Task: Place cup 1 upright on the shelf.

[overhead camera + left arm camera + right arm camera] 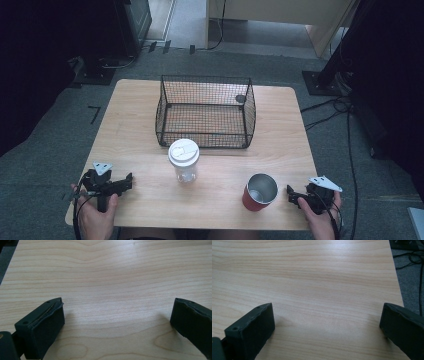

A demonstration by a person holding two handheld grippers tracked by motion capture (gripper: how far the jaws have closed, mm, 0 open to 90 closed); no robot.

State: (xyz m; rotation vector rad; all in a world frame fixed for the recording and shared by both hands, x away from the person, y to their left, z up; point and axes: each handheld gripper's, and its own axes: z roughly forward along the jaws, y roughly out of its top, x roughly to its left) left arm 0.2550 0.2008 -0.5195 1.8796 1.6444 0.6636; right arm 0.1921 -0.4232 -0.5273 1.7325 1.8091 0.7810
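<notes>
Jaws on my right hand-held gripper (296, 197) stand spread wide with nothing between them, and its own view looks along them at bare desk (317, 277) grain. My left hand-held gripper (120, 184) is released the same way, its two black pads far apart over plain wood in its own view.

From the right one, the nearest thing is the red metal cup (260, 192), just beside it toward the middle of the desk, upright, mouth open to the ceiling, silvery inside. Its long axis runs straight up, so I judge a level approach from the side, jaws either side of the wall, is what a grab would call for.

Farther on, the clear lidded tumbler (183, 160) stands upright too, white lid on top, roughly midway between my two hands. The left hand-held gripper lies to its left and a little nearer me; the red cup sits between it and my right hand. I would reckon the right hand takes the cup and the left takes the tumbler.

Beyond both, the black wire basket (206, 111) sits open-topped near the far middle of the desk, the tumbler close to its near wall but apart from it.

I can read no brand, label or writing on the cup, tumbler or basket.
</notes>
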